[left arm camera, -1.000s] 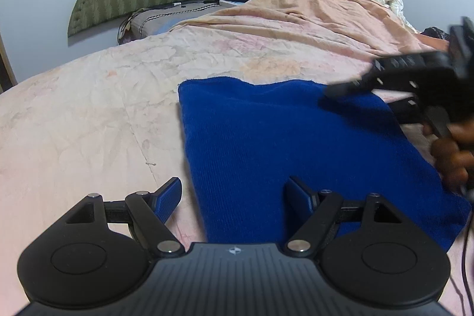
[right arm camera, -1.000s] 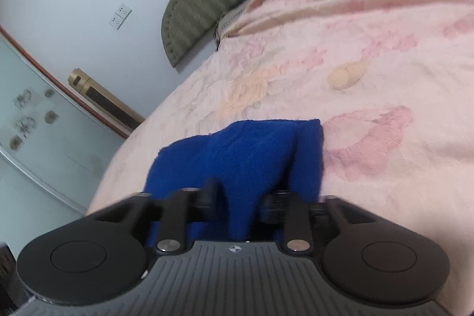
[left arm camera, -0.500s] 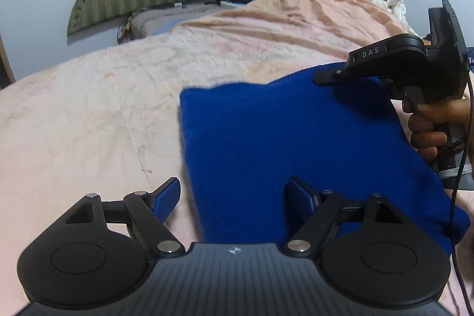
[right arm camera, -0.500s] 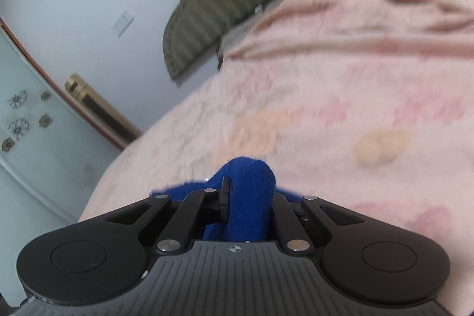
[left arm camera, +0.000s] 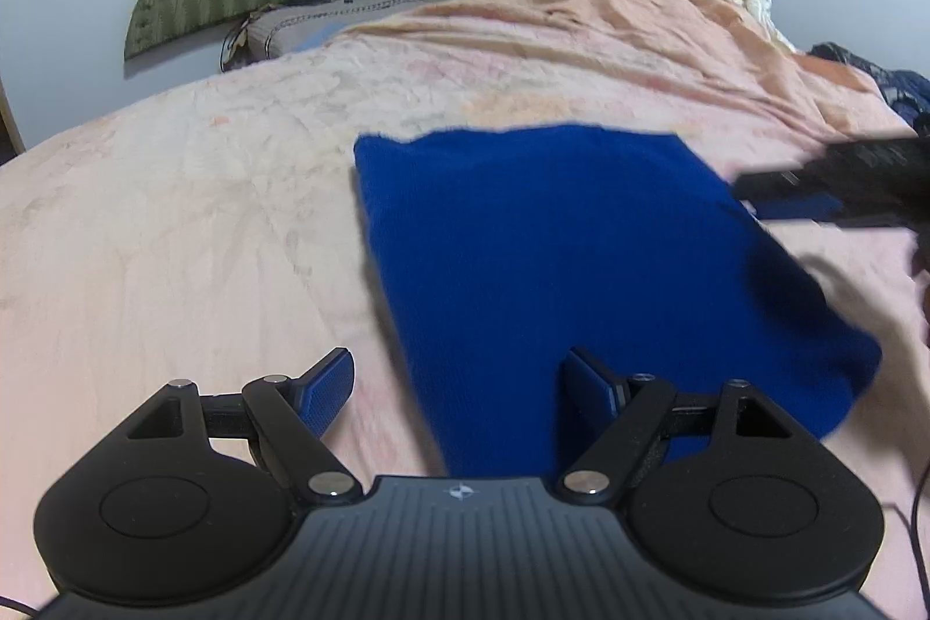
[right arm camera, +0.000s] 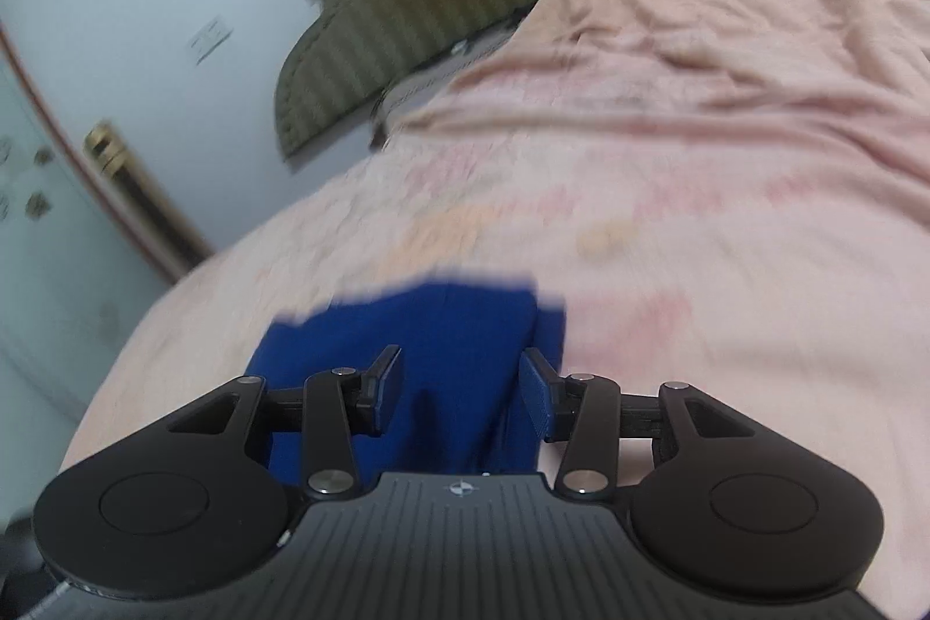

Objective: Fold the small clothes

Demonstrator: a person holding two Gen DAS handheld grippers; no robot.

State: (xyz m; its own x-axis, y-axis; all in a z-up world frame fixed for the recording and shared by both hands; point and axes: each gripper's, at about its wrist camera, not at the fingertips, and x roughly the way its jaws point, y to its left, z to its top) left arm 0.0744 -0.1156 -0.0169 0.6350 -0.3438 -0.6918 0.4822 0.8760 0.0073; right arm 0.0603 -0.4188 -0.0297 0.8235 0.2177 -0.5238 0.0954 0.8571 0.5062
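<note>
Cloth (right arm camera: 459, 329) between spread right gripper (right arm camera: 460, 382) fingers

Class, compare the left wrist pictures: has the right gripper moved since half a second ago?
Yes. The right gripper has dropped from level with the orange blanket to low beside the blue cloth, and its jaws have opened.
</note>
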